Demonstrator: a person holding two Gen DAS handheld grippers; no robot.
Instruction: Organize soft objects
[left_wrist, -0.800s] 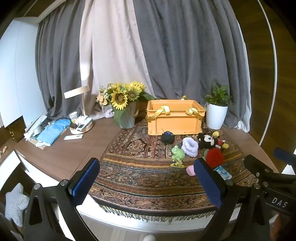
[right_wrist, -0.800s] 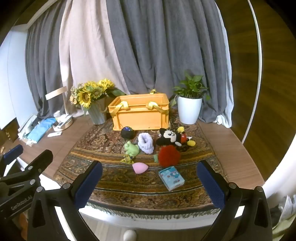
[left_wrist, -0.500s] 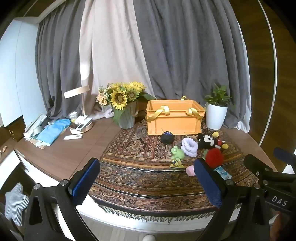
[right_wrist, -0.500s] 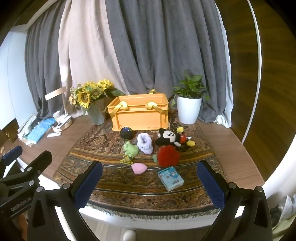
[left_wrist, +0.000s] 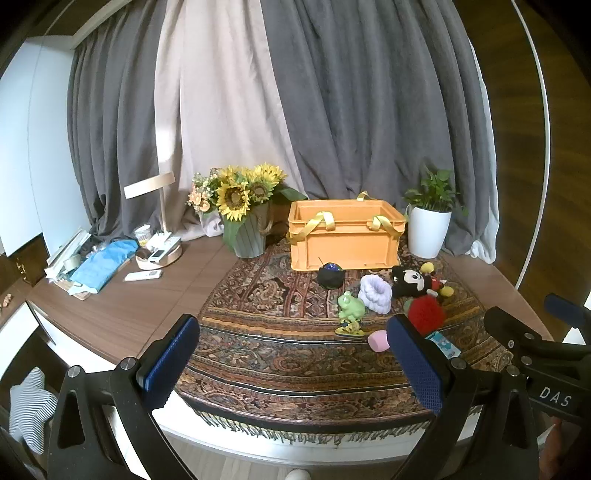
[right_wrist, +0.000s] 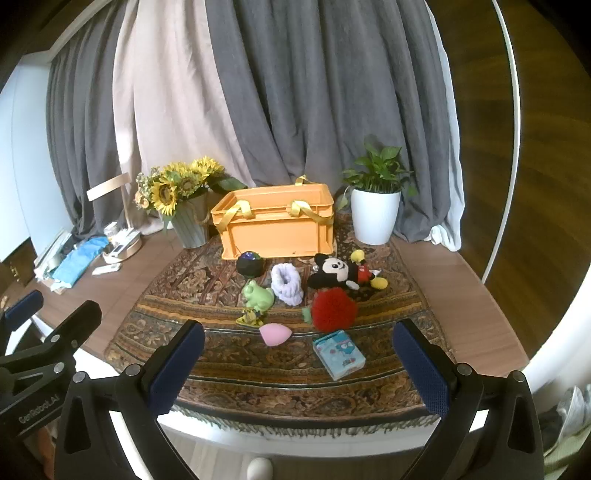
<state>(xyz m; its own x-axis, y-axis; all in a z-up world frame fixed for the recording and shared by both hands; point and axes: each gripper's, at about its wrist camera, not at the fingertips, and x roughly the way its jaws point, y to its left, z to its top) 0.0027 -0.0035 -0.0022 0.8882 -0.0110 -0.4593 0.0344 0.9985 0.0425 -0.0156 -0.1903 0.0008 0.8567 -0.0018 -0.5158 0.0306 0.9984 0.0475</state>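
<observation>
Soft toys lie on a patterned rug (right_wrist: 258, 354) in front of an orange crate (right_wrist: 275, 227): a Mickey Mouse plush (right_wrist: 338, 273), a red pompom (right_wrist: 332, 308), a lilac fuzzy roll (right_wrist: 286, 282), a green frog (right_wrist: 258, 295), a black ball (right_wrist: 249, 264), a pink sponge (right_wrist: 275, 332) and a blue packet (right_wrist: 338, 354). The crate (left_wrist: 341, 234), frog (left_wrist: 351, 306) and Mickey plush (left_wrist: 412, 282) also show in the left wrist view. My left gripper (left_wrist: 293, 360) and right gripper (right_wrist: 299, 362) are open and empty, held before the table's front edge.
A sunflower vase (right_wrist: 184, 212) stands left of the crate and a white potted plant (right_wrist: 375, 210) right of it. A lamp base with remotes (left_wrist: 159, 253) and blue cloth (left_wrist: 101, 266) lie at the far left. Curtains hang behind.
Both grippers have drifted slightly closer to the table; the objects have not moved and both grippers stay open.
</observation>
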